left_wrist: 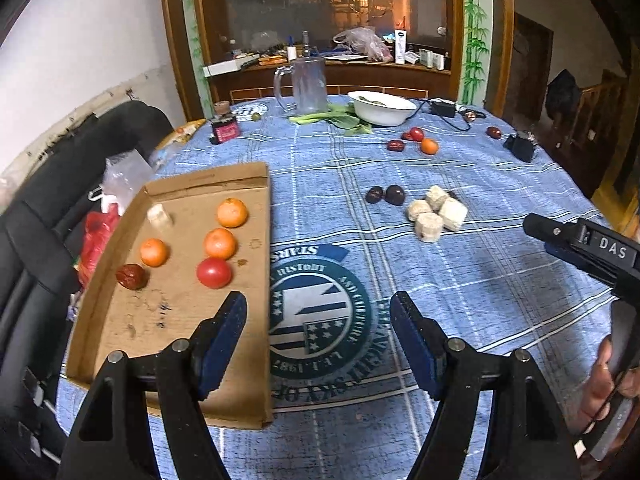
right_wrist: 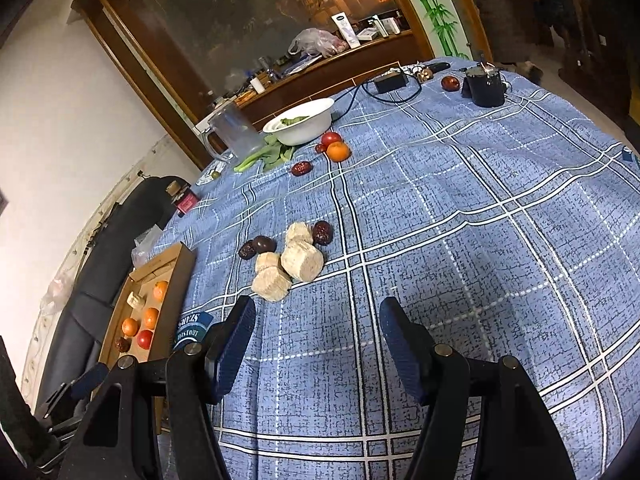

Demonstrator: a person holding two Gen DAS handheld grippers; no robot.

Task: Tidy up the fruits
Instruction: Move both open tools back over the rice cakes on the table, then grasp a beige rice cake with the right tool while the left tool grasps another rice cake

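Over the blue worktop (left_wrist: 460,280), both grippers (left_wrist: 318,332) (right_wrist: 318,336) pointed down, jaws apart and empty; three oranges (left_wrist: 232,212) sat in the tray (left_wrist: 248,380).

A home dining room. The tabletop (left_wrist: 460,280) wears a blue plaid cloth and carries a glass mug (left_wrist: 306,86) and white bowl (left_wrist: 382,109). Behind stands a cluttered wooden sideboard (left_wrist: 332,68) with a mirror (left_wrist: 332,4).

Both grippers are built alike: black plastic linkage arms with triangular cut-outs, joined by round silver pins. Left gripper (left_wrist: 318,322) and right gripper (right_wrist: 318,326) each carry two fingers faced with dark blue ribbed pads (left_wrist: 224,340). White "DAS" lettering is seen on the right unit's black body, viewed from the left wrist camera.
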